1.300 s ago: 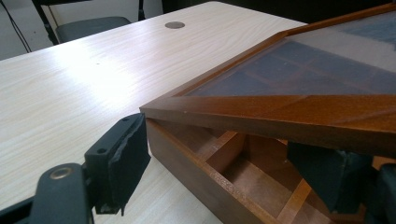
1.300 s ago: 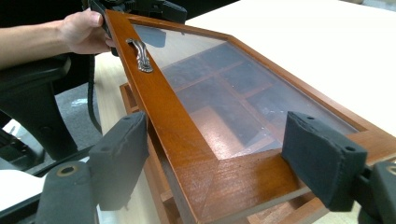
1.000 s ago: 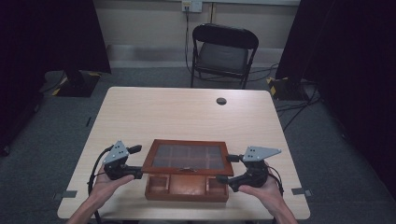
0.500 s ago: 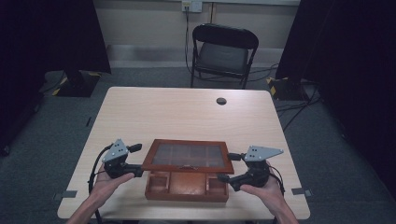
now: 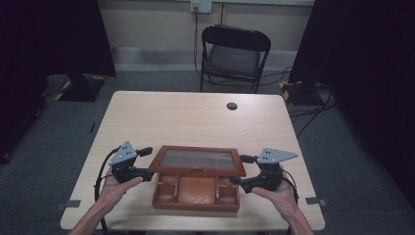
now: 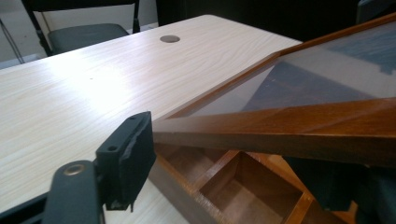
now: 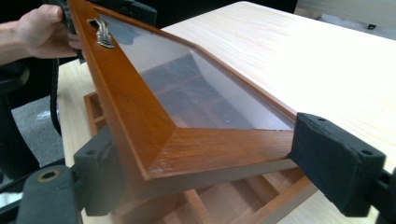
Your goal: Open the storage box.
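Grey carpet and dark curtains surround a pale wooden worktop; a black folding chair stands beyond its far edge, and a small round dark grommet sits near that far edge, right of centre.

Close to the near edge, at the middle, rests a wooden compartment box, reddish brown, its open inside split into several cells; its glass-paned lid is raised at the front and slopes up away from the box, hinged along the far side; a small metal clasp sits on the lid's front rail.

A person's two hands come in from the near edge, one on each side of the box; the left hand holds the left tool at the lid's left end; in the left gripper view one black padded jaw stands just beside the lid's corner, the other jaw is below the frame of the lid and mostly hidden; the jaws have just been closing with the lid's edge between them, yet whether the pads press the wood cannot be told.

The right hand holds the right tool at the lid's right end; in the right gripper view its two black pads sit against opposite sides of the lid's near corner, pinching the wooden frame.
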The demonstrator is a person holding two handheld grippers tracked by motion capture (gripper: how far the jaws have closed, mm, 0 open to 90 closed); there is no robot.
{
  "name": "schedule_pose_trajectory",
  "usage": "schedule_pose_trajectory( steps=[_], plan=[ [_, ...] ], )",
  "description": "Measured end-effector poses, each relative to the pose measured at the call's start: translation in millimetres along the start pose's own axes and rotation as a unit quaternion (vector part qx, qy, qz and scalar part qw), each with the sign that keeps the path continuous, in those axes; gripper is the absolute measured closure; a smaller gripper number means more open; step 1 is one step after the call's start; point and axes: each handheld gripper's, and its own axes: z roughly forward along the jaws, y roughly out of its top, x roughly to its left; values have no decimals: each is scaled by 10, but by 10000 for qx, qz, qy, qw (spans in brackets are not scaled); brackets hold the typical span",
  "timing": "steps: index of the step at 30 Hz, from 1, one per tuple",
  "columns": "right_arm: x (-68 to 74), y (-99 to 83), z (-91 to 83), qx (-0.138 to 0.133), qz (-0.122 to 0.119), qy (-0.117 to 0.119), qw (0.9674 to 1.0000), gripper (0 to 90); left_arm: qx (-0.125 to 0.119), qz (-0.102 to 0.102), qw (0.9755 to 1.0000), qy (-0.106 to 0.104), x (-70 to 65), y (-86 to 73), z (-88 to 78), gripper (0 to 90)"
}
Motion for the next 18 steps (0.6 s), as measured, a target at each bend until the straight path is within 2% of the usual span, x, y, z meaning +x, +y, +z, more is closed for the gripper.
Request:
schedule_pose_trajectory(
  steps=[7,8,12,14,18],
  plan=[
    [-93,40,52,13,76,-13,10000,189,-39,-13,10000,-87,28,20,48,290],
    [-118,43,62,-6,114,1,9999,194,-82,-91,9999,-106,37,18,60,296],
    [-147,59,68,-95,152,41,9998,199,-68,-110,9999,-68,64,23,68,320],
    [-159,83,73,-146,86,39,9998,243,30,-95,9999,-86,102,58,72,317],
    [-197,87,92,-168,95,-5,9998,243,70,-1,9998,-167,109,95,75,359]
  ],
)
